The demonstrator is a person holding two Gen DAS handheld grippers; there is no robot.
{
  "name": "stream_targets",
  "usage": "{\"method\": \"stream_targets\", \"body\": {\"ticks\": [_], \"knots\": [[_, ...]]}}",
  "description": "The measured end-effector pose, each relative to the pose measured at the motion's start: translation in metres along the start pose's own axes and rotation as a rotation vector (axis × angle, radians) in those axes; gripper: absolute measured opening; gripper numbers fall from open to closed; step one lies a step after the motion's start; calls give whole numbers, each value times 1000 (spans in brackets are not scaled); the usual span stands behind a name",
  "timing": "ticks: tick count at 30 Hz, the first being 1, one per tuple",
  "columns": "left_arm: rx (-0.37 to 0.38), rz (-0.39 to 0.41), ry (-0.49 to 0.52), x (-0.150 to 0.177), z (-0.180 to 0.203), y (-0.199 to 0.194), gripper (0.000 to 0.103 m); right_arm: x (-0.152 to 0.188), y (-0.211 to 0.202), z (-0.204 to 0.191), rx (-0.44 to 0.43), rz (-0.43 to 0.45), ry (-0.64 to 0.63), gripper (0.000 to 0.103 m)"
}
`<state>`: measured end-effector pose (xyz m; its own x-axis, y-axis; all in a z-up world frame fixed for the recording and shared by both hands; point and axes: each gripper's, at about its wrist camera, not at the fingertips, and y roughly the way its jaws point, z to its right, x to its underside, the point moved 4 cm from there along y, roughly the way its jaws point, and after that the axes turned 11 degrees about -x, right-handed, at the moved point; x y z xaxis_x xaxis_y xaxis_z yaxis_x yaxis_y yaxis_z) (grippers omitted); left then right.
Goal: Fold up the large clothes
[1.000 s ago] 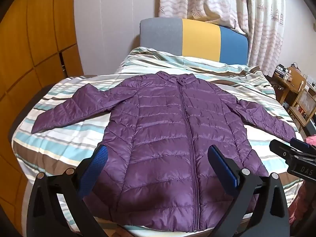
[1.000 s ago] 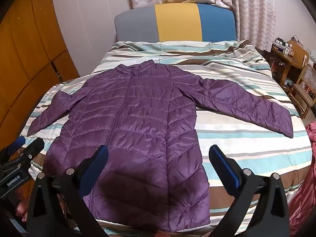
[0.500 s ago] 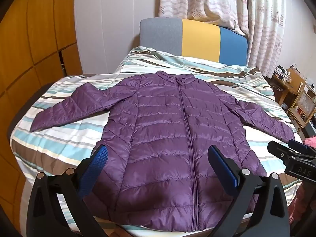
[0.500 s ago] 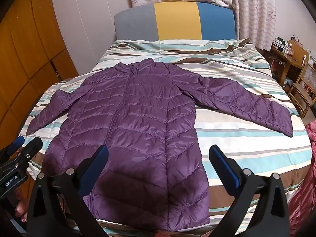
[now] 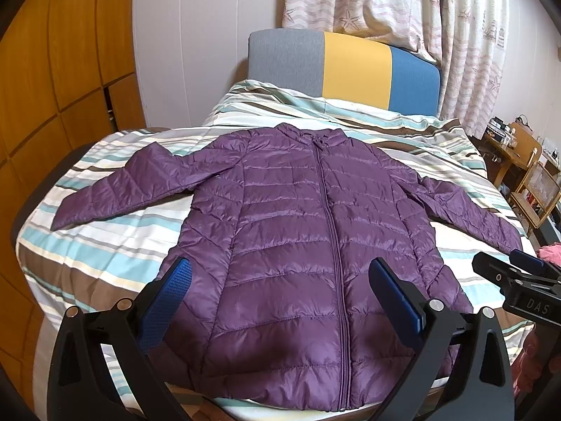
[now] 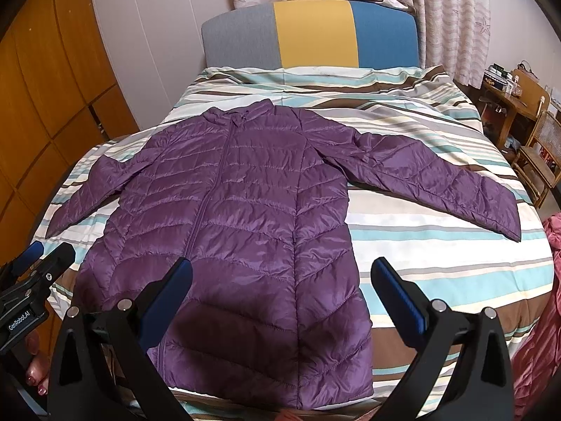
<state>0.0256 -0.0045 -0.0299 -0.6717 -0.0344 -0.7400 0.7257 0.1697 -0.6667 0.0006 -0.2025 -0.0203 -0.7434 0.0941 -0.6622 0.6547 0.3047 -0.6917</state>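
Note:
A purple quilted jacket (image 5: 308, 231) (image 6: 245, 217) lies flat and zipped on the striped bed (image 5: 98, 252) (image 6: 438, 263), collar toward the headboard and both sleeves spread out. My left gripper (image 5: 280, 284) hovers open above the jacket's hem, nothing between its blue pads. My right gripper (image 6: 280, 280) also stands open, above the hem's right part. The right gripper (image 5: 519, 273) shows at the right edge of the left wrist view. At the left edge of the right wrist view, the left gripper (image 6: 35, 256) appears.
A grey, yellow and blue headboard (image 6: 312, 35) stands at the far end under curtains (image 5: 392, 3). Wooden cabinets (image 5: 52, 70) line the left side. A wooden desk and chair (image 6: 526, 119) stand at the right. Pink cloth (image 6: 550, 301) hangs at the bed's right edge.
Both grippers have risen and drawn back slightly, so the jacket sits a little lower and farther in both views. The jacket has not moved.

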Motion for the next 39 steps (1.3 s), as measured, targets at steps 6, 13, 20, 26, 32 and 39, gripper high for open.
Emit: {"method": "stream_targets", "body": {"ticks": [6, 13, 20, 26, 32, 39], "knots": [[2, -1, 0, 1, -1, 1, 100, 0, 1, 0, -2, 1, 1, 101], [2, -3, -1, 1, -1, 1, 100, 1, 2, 0, -2, -8, -1, 101], [3, -8, -4, 3, -1, 2, 100, 2, 2, 1, -1, -11, -1, 101], [4, -9, -4, 4, 0, 2, 100, 2, 2, 0, 1, -18, -3, 101], [4, -13, -2, 4, 0, 3, 100, 2, 4, 0, 1, -26, -4, 101], [5, -15, -4, 5, 1, 4, 100, 2, 4, 1, 1, -24, -5, 101]]}}
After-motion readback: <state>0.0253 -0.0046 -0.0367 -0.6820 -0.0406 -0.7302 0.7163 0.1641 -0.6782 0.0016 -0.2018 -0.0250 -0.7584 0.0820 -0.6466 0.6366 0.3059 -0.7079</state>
